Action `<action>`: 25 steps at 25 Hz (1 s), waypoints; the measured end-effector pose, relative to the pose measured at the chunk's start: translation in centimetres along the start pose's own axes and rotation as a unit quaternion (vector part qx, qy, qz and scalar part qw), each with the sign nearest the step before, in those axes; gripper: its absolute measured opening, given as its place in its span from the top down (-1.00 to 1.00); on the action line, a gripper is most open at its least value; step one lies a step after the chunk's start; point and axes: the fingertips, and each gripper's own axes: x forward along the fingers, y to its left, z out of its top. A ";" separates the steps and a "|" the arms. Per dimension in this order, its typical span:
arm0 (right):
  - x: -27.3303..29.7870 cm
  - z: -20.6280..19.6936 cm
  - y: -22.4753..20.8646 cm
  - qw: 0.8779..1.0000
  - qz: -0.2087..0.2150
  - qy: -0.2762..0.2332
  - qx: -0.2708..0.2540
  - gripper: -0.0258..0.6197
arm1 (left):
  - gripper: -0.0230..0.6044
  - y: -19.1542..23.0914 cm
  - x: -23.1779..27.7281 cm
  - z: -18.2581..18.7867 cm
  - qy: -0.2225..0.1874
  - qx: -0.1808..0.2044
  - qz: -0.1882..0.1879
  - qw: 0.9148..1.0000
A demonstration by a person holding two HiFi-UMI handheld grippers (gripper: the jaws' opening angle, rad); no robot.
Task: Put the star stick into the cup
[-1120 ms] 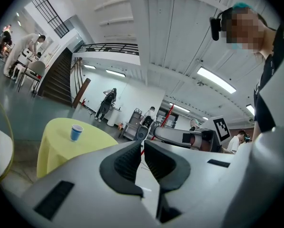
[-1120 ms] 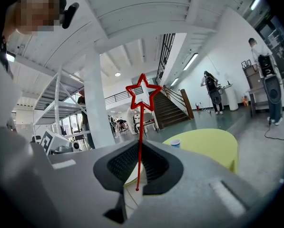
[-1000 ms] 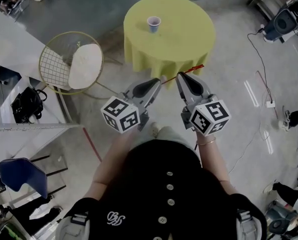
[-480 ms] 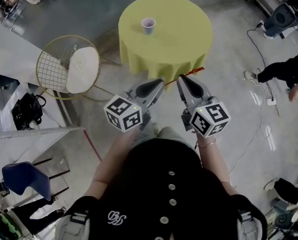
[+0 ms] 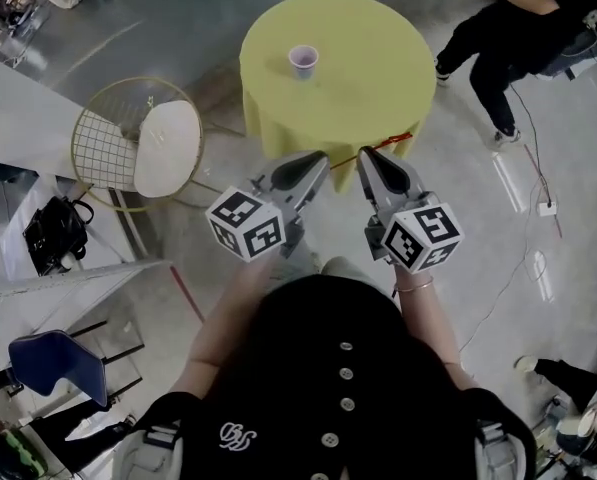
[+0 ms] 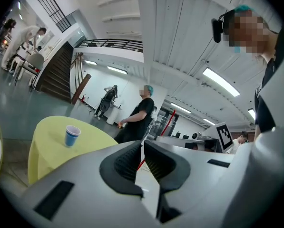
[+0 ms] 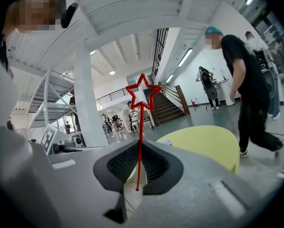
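The star stick point(image 5: 380, 147) is a thin red rod with a star outline point(image 7: 142, 98) at its end. My right gripper point(image 5: 366, 152) is shut on it, and the rod point(image 7: 140, 146) stands upright between its dark pads. My left gripper point(image 5: 318, 158) hangs close beside it on the left. Its jaws point(image 6: 142, 148) are shut with nothing in them, and the red rod shows just beyond the slit. The paper cup point(image 5: 303, 60) stands upright on the round yellow table point(image 5: 363, 73) ahead of both grippers. It is blue-sided in the left gripper view point(image 6: 72, 136) and half hidden behind the jaw in the right gripper view point(image 7: 164, 141).
A gold wire chair with a white cushion point(image 5: 138, 138) stands left of the table. A person in black point(image 5: 523, 18) walks by at the table's far right side. Cables point(image 5: 523, 128) lie on the floor to the right. A blue chair point(image 5: 53, 363) and a black bag point(image 5: 53, 233) sit at the left.
A person in black has walked into the head view at the top right, beside the table. Both grippers hold nearly the same pose, with the stick still gripped.
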 end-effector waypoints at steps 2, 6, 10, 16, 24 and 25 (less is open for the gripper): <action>0.7 0.0 -0.5 1.000 0.001 0.004 0.001 0.88 | 0.83 0.6 0.4 0.3 -0.002 -0.005 0.002 1.000; 2.9 0.7 -1.4 1.000 0.004 0.005 -0.002 0.88 | 0.83 2.5 1.2 1.4 -0.013 -0.026 0.000 1.000; 5.8 1.9 -2.3 1.000 0.001 0.002 -0.006 0.88 | 0.83 5.2 2.0 3.1 -0.019 -0.027 0.000 0.999; 10.4 3.0 -3.0 1.000 -0.004 0.009 -0.010 0.88 | 0.83 9.8 2.4 4.9 -0.011 -0.036 0.004 0.999; 17.1 4.1 -4.2 1.000 -0.018 0.016 -0.008 0.88 | 0.83 16.0 3.4 7.2 -0.002 -0.054 -0.007 0.999; 17.9 4.3 -4.2 1.000 -0.020 0.017 -0.008 0.88 | 0.83 16.7 3.3 7.5 0.000 -0.055 -0.009 0.998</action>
